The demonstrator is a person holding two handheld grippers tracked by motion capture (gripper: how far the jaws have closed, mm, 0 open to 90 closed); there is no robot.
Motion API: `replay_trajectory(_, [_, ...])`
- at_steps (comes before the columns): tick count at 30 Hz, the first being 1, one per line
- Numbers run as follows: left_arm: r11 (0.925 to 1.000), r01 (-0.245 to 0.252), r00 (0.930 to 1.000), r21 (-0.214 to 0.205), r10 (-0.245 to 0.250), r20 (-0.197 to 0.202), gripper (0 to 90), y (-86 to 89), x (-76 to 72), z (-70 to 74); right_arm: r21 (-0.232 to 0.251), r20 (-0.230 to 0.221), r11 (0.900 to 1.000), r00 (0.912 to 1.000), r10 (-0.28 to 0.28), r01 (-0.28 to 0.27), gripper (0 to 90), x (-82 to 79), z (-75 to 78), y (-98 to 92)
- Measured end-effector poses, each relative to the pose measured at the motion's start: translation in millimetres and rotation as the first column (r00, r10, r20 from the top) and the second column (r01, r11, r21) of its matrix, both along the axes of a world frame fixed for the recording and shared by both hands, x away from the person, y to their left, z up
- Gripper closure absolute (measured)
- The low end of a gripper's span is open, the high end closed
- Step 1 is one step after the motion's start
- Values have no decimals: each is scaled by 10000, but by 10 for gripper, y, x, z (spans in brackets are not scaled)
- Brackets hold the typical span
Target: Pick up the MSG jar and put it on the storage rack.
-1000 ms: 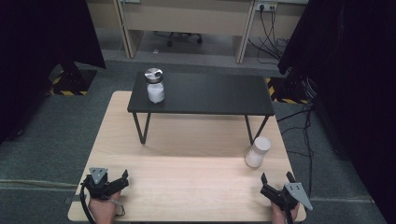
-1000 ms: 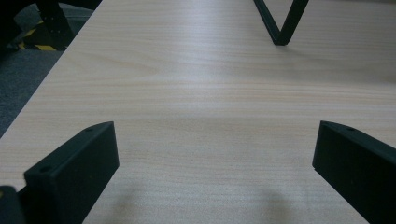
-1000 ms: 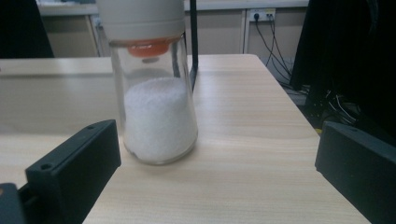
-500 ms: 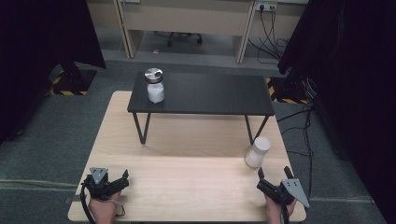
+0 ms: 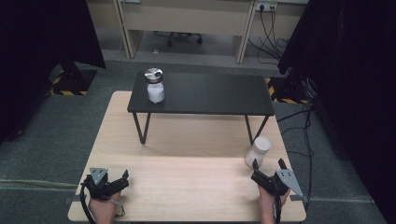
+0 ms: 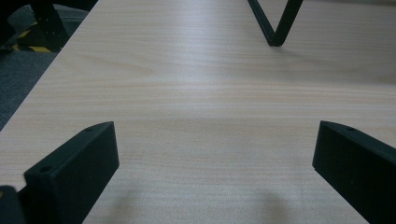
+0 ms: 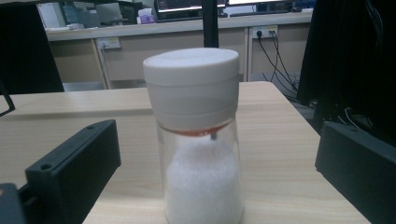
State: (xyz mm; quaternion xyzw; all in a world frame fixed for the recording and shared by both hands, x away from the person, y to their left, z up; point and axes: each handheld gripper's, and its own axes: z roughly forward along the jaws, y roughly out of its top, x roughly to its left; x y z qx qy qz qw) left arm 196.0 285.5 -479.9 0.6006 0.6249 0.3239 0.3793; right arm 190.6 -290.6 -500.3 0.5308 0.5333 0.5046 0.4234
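Shaker (image 7: 201, 140) between spread right gripper (image 5: 267, 164) jaws

Light: even, overhead, fairly dim; dark curtains at both sides.
Glare: soft sheen on wooden table (image 6: 196, 79) ahead of my left gripper (image 6: 215, 177).
Shadows: faint, under its jaws.
Focus: my right gripper (image 7: 217, 177) jaws blurred; shaker (image 7: 198, 140) sharp.

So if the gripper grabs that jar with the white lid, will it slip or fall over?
It may slip a little: the jar has smooth, clear sides. It looks tall and narrow, so a sideways push could tip it. The white grains fill its lower part, which probably steadies it. The right gripper has its jaws open on either side, not touching it yet.
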Motion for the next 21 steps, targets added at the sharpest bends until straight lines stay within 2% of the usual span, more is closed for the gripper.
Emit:
replay_trajectory(6, [10000,-49,10000,20,49,43,0,-7,-9,-4,136,-5,9999,10000,34,-34,3,87,48,19])
replay_trajectory(21, [10000,-15,10000,27,15,19,0,-7,-5,-2,-23,-108,9997,9997,227,-227,3,347,75,73])
